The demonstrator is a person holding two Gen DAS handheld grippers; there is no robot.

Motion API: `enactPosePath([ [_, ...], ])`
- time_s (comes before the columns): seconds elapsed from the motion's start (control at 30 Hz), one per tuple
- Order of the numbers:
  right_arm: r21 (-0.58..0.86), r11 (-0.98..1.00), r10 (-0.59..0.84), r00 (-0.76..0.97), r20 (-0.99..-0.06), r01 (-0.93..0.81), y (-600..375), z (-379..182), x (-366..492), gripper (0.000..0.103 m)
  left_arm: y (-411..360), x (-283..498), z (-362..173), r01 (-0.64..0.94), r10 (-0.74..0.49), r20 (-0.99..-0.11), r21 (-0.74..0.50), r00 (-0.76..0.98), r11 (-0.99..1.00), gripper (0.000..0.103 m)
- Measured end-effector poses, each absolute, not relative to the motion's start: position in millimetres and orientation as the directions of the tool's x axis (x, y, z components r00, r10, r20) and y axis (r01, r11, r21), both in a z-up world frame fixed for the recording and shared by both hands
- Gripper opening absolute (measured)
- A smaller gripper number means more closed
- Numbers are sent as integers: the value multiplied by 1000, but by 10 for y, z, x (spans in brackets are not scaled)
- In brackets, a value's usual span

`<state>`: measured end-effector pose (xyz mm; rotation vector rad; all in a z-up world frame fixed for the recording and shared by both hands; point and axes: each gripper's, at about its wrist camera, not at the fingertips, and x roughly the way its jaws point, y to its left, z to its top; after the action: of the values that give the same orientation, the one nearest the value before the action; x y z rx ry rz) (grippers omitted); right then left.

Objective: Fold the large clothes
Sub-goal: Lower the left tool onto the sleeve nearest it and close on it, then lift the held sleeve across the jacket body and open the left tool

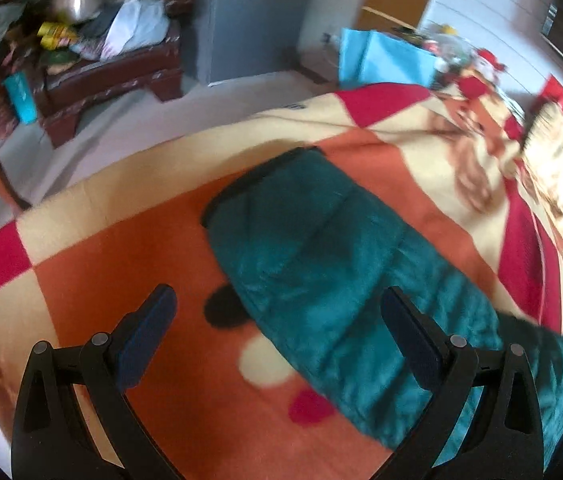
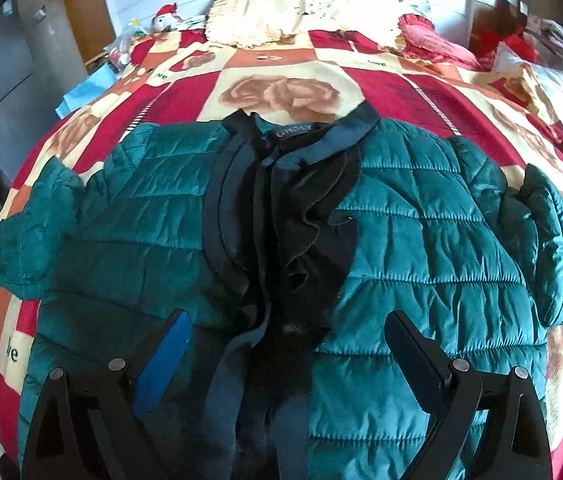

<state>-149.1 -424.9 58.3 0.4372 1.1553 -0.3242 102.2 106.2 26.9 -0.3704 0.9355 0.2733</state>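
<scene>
Left gripper [image 1: 277,300]: we are holding it wide open, empty, over a teal sleeve [image 1: 321,248] near the blanket's [image 1: 129,248] edge. Jacket [image 2: 421,240]: lying spread mid-bed. Right gripper [image 2: 287,326]: we are holding it wide open, empty, above the jacket's hem.

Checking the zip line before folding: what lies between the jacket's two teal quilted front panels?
In the right wrist view, the teal jacket lies open; black ruffled lining and dark placket trim fill the strip between its panels.

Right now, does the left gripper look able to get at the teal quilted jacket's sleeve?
Probably yes. The left gripper hangs open above the teal quilted jacket's sleeve, which lies flat on the patterned blanket with nothing covering it.
</scene>
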Motion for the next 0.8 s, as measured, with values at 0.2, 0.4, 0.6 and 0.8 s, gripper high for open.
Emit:
enactPosePath([
  [0.2,163,880,-20,379,-925,445,-4201,657,-1493,97,1133,1150,102,-420,78,-824,-203,562,885,102],
  [0.4,155,891,-17,373,-927,426,-4134,684,-1517,97,1028,1234,117,-315,18,-796,-219,605,924,47],
  [0.6,165,883,-10,370,-929,439,-4155,678,-1597,97,892,1023,451,-218,-108,-753,-321,649,922,17],
  [0.8,165,874,-23,378,-926,457,-4210,744,-1714,97,426,641,1038,-22,-258,-670,-379,696,925,15],
])
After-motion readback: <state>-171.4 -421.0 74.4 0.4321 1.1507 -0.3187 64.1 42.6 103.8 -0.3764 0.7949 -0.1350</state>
